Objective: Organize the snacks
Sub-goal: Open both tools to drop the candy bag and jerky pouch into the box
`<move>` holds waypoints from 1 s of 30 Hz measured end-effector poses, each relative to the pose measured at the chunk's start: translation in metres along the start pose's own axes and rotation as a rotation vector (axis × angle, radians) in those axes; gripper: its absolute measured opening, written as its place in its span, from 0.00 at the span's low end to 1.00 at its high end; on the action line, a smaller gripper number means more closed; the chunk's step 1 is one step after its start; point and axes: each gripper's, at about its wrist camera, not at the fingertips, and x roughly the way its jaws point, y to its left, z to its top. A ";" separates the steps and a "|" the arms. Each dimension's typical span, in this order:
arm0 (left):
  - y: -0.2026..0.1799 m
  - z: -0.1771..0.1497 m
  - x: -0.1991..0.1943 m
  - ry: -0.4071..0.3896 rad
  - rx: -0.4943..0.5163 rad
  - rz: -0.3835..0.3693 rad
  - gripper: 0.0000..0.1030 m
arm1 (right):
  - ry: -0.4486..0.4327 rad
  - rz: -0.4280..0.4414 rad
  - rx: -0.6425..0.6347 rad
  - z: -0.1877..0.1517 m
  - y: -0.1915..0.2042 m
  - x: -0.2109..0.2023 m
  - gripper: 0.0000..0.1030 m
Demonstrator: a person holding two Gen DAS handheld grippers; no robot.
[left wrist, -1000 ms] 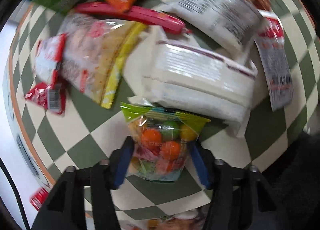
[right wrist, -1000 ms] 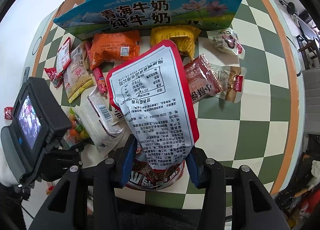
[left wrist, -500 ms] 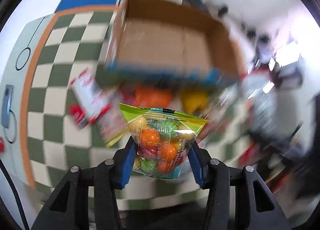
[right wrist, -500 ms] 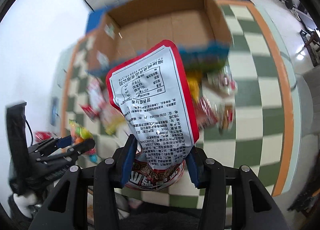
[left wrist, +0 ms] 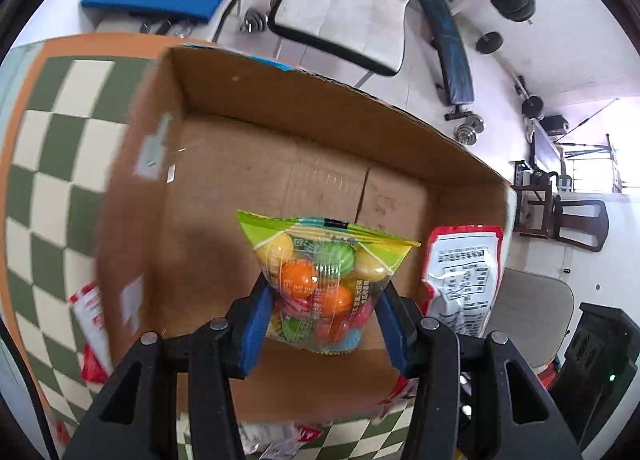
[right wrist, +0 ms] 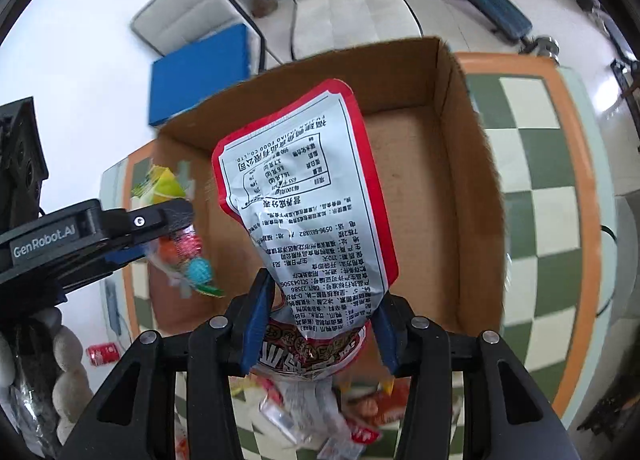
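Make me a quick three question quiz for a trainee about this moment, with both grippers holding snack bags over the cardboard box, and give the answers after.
1. True or false: the cardboard box already has snacks lying on its floor.
2. Multiple choice: what does the left gripper hold? A) a red sausage stick B) a clear candy bag of coloured balls C) an orange packet
3. Fill in: the right gripper holds a red-edged silver pouch whose printed ____ side faces the camera.

Key: 1 false, the floor that shows is bare cardboard. 2 B. 3 label (the back, with the nutrition table).
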 end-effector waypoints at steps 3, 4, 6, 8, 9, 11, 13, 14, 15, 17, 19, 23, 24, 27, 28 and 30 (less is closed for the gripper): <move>-0.007 0.018 0.020 0.024 0.004 0.004 0.45 | 0.041 -0.025 0.009 0.028 -0.005 0.033 0.47; -0.008 0.022 0.027 0.032 0.009 0.008 0.45 | 0.048 -0.035 0.007 0.033 -0.006 0.041 0.47; -0.013 0.029 0.037 0.052 0.014 0.016 0.43 | 0.063 -0.062 -0.003 0.044 -0.005 0.058 0.47; -0.019 0.031 0.041 0.057 0.028 0.028 0.43 | 0.070 -0.087 -0.021 0.055 -0.003 0.072 0.47; -0.022 0.033 0.042 0.057 0.040 0.046 0.43 | 0.074 -0.100 -0.035 0.059 -0.001 0.078 0.47; -0.029 0.034 0.044 0.070 0.067 0.069 0.44 | 0.068 -0.140 -0.070 0.067 0.003 0.088 0.47; -0.029 0.037 0.046 0.086 0.067 0.106 0.45 | 0.082 -0.156 -0.097 0.073 0.007 0.097 0.48; -0.028 0.038 0.047 0.090 0.063 0.103 0.45 | 0.091 -0.155 -0.092 0.077 0.006 0.101 0.51; -0.029 0.037 0.045 0.091 0.068 0.098 0.45 | 0.090 -0.159 -0.088 0.080 0.005 0.102 0.52; -0.031 0.033 0.040 0.067 0.100 0.110 0.46 | 0.073 -0.182 -0.110 0.083 0.008 0.100 0.65; -0.032 0.027 0.031 0.034 0.124 0.131 0.50 | 0.048 -0.192 -0.137 0.082 0.013 0.094 0.75; -0.035 0.013 0.010 -0.033 0.149 0.161 0.71 | 0.025 -0.203 -0.151 0.076 0.019 0.078 0.76; -0.036 0.008 0.002 -0.057 0.156 0.170 0.71 | 0.021 -0.206 -0.148 0.074 0.022 0.073 0.77; -0.037 -0.004 -0.021 -0.109 0.173 0.184 0.72 | -0.001 -0.210 -0.134 0.063 0.016 0.053 0.79; -0.037 -0.008 -0.028 -0.122 0.176 0.181 0.73 | -0.014 -0.205 -0.134 0.059 0.015 0.045 0.80; -0.036 -0.018 -0.046 -0.162 0.178 0.170 0.77 | -0.029 -0.196 -0.136 0.050 0.016 0.026 0.82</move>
